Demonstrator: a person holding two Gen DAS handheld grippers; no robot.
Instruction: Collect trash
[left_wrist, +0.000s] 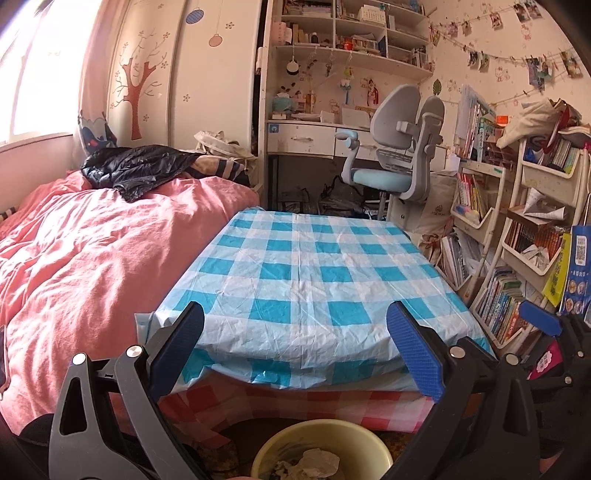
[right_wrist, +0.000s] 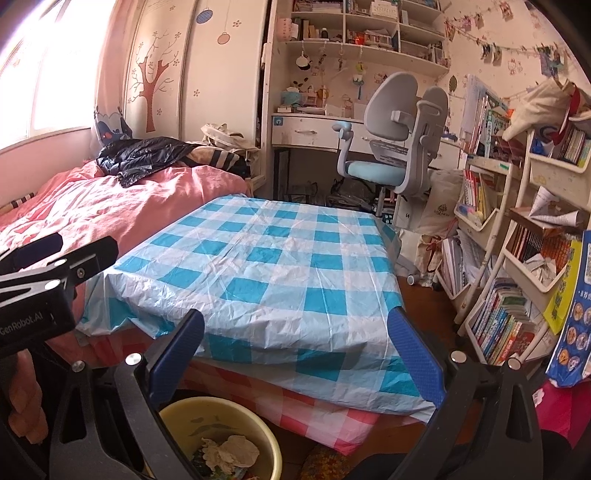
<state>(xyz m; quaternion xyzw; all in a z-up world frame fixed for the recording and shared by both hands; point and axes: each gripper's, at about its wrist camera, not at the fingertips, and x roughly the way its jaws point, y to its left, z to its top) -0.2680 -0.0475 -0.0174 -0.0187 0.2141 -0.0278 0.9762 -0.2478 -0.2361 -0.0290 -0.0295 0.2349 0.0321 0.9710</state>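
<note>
Both claws stood wide open and held nothing: the left claw (left_wrist: 295, 347) and the right claw (right_wrist: 297, 347) each framed the near edge of the blue-and-white checked tablecloth (left_wrist: 314, 273) with their blue pads well apart. The surface under that cloth looked bare in both views. The trash that could be made out, crumpled tissue (right_wrist: 232, 452), already lay in the yellow bin (right_wrist: 258, 417) at the bottom of the frame, below the near edge of the surface.

The likeliest slip, as I judged it, was a pad snagging the thin, wrinkled plastic cloth if a claw dipped toward the surface; the cloth hung loose over a red checked cloth (right_wrist: 332, 417) and could have been dragged off. A claw swung low could also have tipped the bin. The two devices sat close together, the left one's black body (right_wrist: 37, 295) filling the left edge of the right wrist view, so they could have knocked each other.

Around them, a pink duvet (left_wrist: 74, 266) with a black plastic bag (left_wrist: 136, 166) on it filled the left of the frame, a grey desk chair (left_wrist: 399, 147) stood at upper centre, and crowded book racks (right_wrist: 509, 314) lined the right. Crumpled paper in a rack bin (right_wrist: 539, 267) might have counted as trash; I could not tell.
</note>
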